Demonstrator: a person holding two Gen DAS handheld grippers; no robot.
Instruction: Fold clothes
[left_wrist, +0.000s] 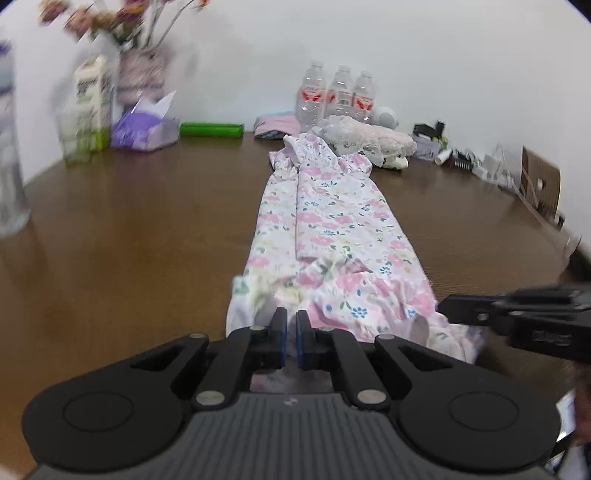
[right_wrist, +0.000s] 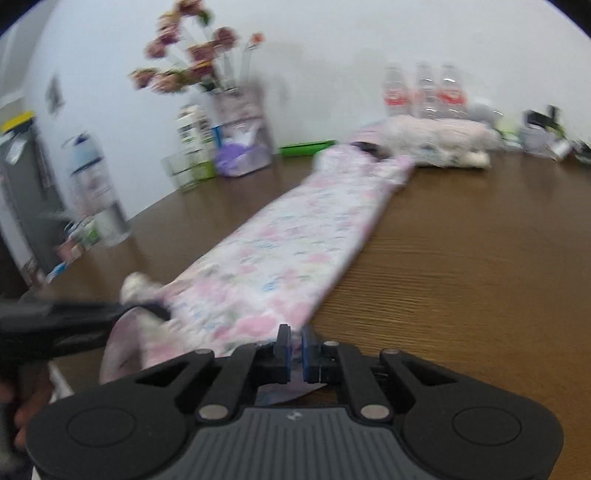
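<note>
A pink floral dress (left_wrist: 325, 229) lies folded into a long narrow strip on the brown wooden table (left_wrist: 129, 240), its hem towards me and its neck at the far end. My left gripper (left_wrist: 291, 323) is shut on the near left part of the hem. My right gripper (right_wrist: 295, 338) is shut on the near right corner of the hem; it also shows in the left wrist view (left_wrist: 454, 308) at the right. The dress (right_wrist: 295, 236) runs diagonally away in the blurred right wrist view, where the left gripper (right_wrist: 159, 310) shows at the left.
At the far edge stand three water bottles (left_wrist: 338, 94), a pile of lacy pink clothes (left_wrist: 369, 138), a green box (left_wrist: 210, 130), a purple tissue pack (left_wrist: 144, 127), a flower vase (left_wrist: 140, 74) and a carton (left_wrist: 92, 99). A clear bottle (left_wrist: 9, 147) stands at the left. Small clutter (left_wrist: 480, 162) lines the right.
</note>
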